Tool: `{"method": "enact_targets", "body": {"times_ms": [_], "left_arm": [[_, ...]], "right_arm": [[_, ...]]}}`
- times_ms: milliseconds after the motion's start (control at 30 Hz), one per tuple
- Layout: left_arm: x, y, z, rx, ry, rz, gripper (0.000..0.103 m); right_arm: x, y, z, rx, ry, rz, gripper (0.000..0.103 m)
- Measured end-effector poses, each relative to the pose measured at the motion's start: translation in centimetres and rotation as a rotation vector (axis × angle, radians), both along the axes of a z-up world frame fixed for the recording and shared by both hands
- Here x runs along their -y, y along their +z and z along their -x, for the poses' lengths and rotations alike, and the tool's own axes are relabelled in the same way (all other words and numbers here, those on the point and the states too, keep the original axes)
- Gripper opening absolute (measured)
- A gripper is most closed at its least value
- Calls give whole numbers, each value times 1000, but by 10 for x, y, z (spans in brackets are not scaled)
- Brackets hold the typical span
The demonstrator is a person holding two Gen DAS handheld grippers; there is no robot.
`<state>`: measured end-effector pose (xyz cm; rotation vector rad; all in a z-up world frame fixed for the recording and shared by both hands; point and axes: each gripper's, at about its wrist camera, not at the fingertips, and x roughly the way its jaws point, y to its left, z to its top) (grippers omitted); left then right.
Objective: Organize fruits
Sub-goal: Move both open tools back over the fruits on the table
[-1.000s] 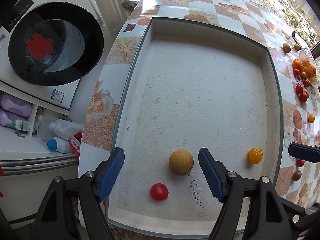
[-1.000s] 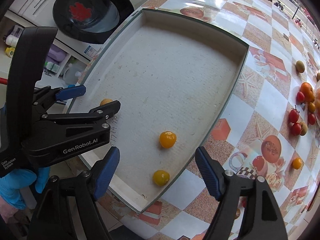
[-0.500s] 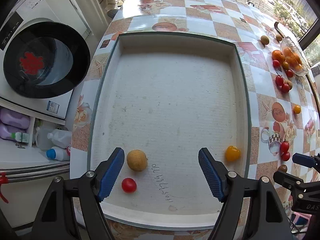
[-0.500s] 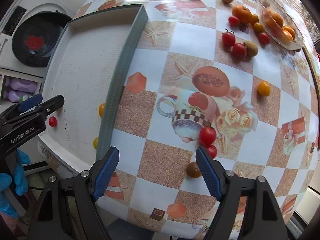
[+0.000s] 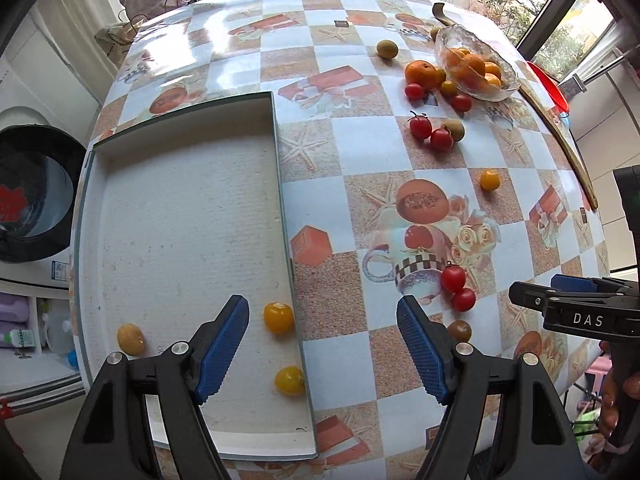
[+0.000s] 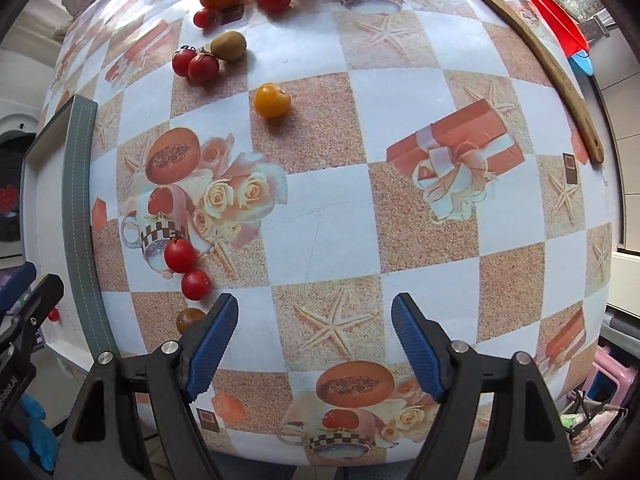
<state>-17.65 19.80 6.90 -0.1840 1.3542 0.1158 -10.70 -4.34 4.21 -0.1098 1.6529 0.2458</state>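
My left gripper [image 5: 322, 346] is open and empty over the right wall of the white tray [image 5: 180, 216]. In the tray lie two yellow tomatoes [image 5: 279, 317] [image 5: 289, 380] and a tan round fruit [image 5: 130, 339]. My right gripper [image 6: 314, 346] is open and empty above the patterned tablecloth. Just left of its left finger lie two red cherry tomatoes [image 6: 180, 255] [image 6: 195, 284] and a brown tomato [image 6: 190, 318]. A yellow tomato [image 6: 272, 99] lies farther off. The right gripper also shows in the left wrist view [image 5: 576, 304].
A glass bowl of oranges [image 5: 476, 64] stands at the far right with an orange [image 5: 420, 73], red tomatoes [image 5: 420, 127] and olive-brown fruits [image 5: 387, 48] around it. A washing machine [image 5: 36, 192] is left of the table. The table edge is near both grippers.
Both grippers have swung right, away from the tray's middle. The left now straddles the tray's right wall; the right now looks over the tablecloth. Both stayed open and empty.
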Motion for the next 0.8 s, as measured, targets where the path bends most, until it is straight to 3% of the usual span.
{"method": "enact_targets", "body": {"times_ms": [233, 533, 800], "left_arm": [[35, -18, -14, -32, -22, 75, 78], [61, -45, -30, -70, -7, 106, 78], [73, -59, -40, -88, 6, 93, 77]], "right_arm": [[13, 6, -39, 39, -8, -42, 82], [-22, 6, -96, 89, 57, -94, 82], [-47, -13, -92, 90, 117, -101, 58]]}}
